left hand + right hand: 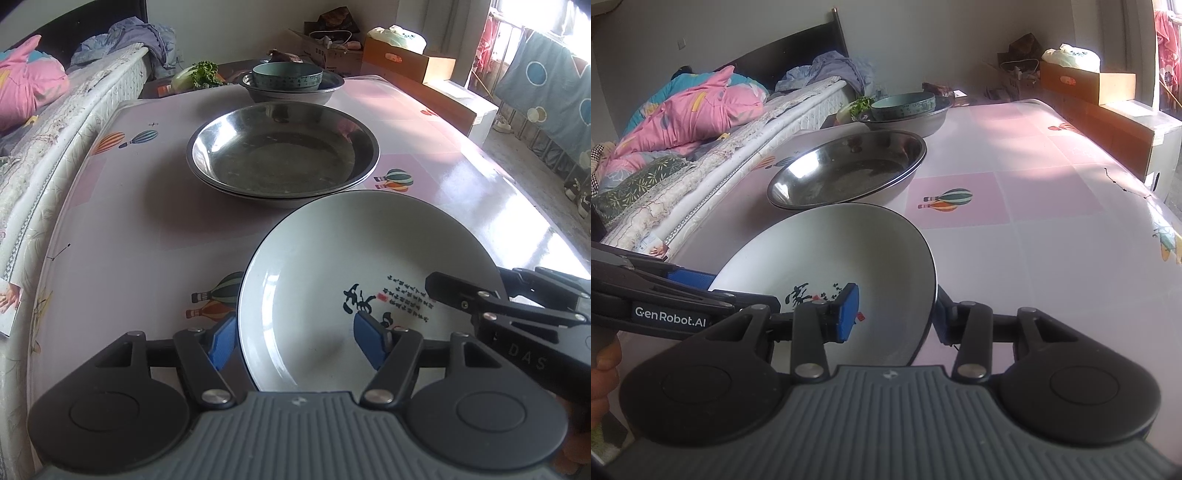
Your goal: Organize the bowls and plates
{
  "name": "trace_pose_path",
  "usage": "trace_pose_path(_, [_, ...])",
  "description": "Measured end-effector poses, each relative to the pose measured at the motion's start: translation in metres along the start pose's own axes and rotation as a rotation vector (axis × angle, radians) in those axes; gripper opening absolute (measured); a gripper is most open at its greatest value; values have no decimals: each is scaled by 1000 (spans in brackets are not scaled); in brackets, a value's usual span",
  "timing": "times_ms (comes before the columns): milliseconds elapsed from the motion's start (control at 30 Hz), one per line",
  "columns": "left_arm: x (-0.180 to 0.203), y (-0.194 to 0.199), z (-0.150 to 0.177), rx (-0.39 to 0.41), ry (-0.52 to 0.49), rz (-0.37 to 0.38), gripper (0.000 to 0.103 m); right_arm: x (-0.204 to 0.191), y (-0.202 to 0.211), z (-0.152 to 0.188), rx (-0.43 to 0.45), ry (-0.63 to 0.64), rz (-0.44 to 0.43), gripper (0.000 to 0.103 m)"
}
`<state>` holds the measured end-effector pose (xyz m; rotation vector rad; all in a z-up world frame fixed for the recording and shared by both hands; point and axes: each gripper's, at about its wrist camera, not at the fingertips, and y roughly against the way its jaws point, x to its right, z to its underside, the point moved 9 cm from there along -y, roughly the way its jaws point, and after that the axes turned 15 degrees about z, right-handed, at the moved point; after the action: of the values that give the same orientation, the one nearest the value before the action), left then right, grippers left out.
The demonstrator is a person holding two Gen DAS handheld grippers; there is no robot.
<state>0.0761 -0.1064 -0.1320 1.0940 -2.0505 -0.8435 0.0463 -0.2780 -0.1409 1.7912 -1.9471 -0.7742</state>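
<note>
Both tools, left and right, angle downward, each straddling the white plate's rim.

One white plate with black calligraphy sits at the lower centre of the frame. Two steel basins lie stacked at the middle. At the upper centre, one further steel basin carries one green bowl. Two grippers show: one along the bottom edge, one at the lower right. One table bears all the dishes.
</note>
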Motion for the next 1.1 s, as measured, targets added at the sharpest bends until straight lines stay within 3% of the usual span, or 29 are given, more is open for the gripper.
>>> trace_pose_path(533, [1, 5, 0, 14, -6, 5, 68, 1, -2, 0, 3, 3, 0, 41])
trace_pose_path(900, [-2, 9, 1, 44, -2, 65, 67, 7, -8, 1, -9, -33, -16, 41])
trace_pose_path(1000, [-5, 10, 2, 60, 14, 99, 67, 8, -9, 2, -31, -83, -58, 51])
trace_pose_path(1100, [-8, 8, 3, 63, 32, 133, 69, 10, -10, 3, -39, -129, -93, 73])
